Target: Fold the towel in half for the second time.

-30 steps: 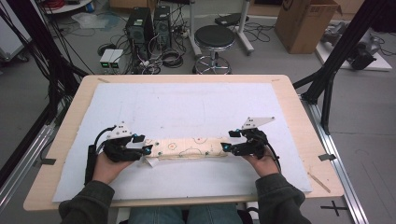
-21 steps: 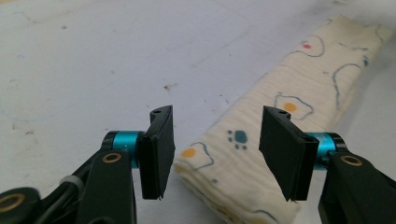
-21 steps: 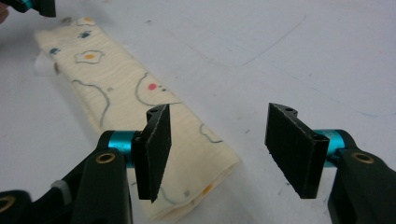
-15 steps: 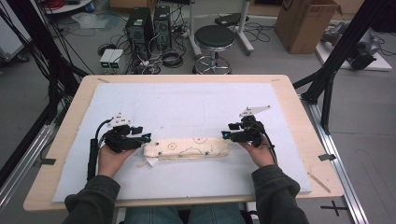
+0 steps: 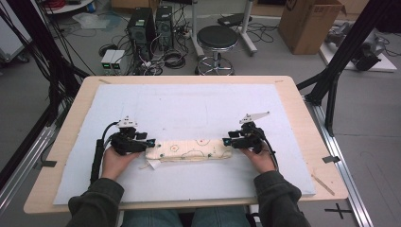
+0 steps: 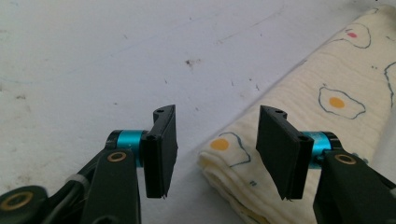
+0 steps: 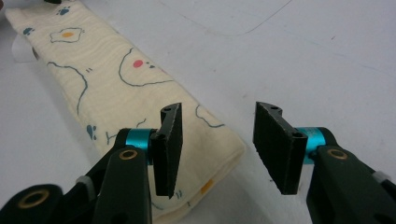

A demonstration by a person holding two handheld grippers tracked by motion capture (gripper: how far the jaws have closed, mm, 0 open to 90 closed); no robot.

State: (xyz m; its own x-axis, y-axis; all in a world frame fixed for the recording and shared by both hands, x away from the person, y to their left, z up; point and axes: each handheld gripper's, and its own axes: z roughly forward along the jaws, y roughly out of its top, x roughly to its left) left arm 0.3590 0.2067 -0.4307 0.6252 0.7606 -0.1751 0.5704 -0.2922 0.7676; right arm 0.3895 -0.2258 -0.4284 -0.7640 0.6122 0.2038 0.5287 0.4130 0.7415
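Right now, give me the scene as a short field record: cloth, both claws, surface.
cloth: cream folded cloth with fried-egg print, lying flat in a long strip
left claw: at the cloth's left end, jaws apart, corner between them, pads not pressing
right claw: at the cloth's right end, jaws apart and just been closing, not pressing
surface: white mat on a wooden table

- The high view looks forward and down from above the person's side, taking in the whole table [image 5: 302, 118] and the floor beyond.
- The left gripper view sits close over the white mat [image 6: 116, 51], looking along its jaws at one end of the folded cloth [image 6: 299, 140].
- The right gripper view, equally close, faces the cloth's other end.
- All three views share that cloth and mat.
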